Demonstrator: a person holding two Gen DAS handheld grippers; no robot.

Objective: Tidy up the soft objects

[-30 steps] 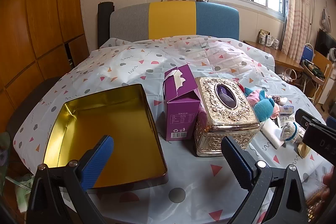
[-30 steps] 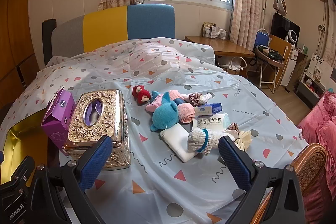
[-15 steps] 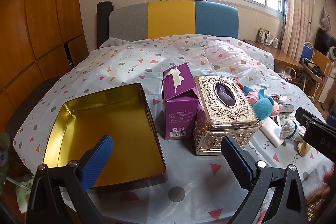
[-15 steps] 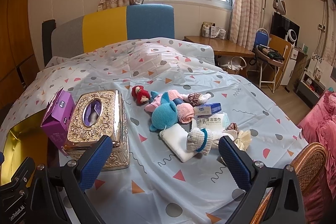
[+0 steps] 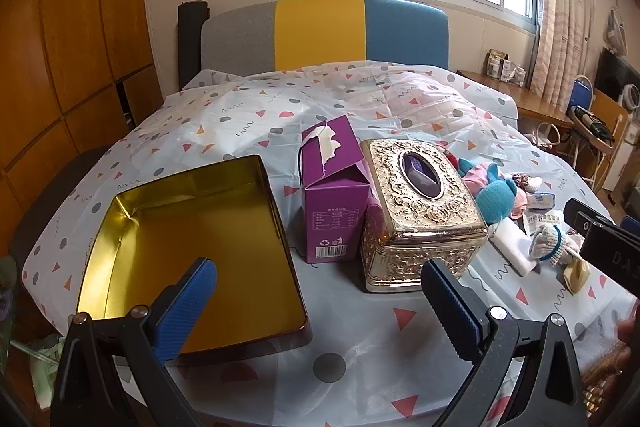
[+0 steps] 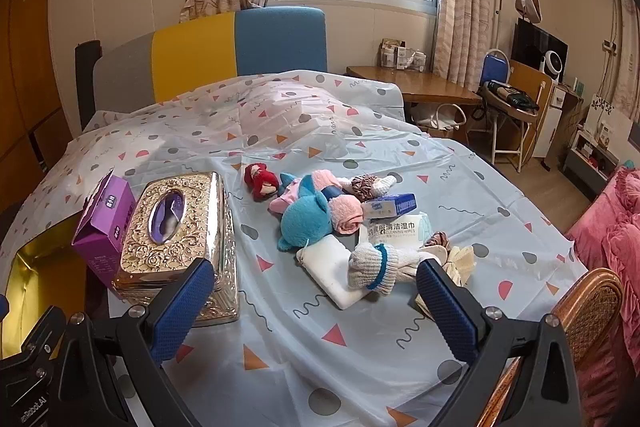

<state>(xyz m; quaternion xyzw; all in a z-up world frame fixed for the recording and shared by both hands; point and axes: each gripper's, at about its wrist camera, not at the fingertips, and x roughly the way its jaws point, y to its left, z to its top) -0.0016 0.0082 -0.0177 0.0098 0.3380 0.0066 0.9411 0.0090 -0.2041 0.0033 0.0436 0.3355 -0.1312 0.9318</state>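
Hovering both claws, left [image 5: 320, 301] and right [image 6: 316, 297], spread apart, gripping nothing.
Soft toys [image 6: 308, 215] lie beside my wipes pack [image 6: 394, 229] reading "CLEANING WIPES", right of the gold tissue box [image 6: 180, 239].

right claw [image 6: 316, 301] spread, empty | knitted sock [image 6: 374, 269] on white pad [image 6: 330, 269]
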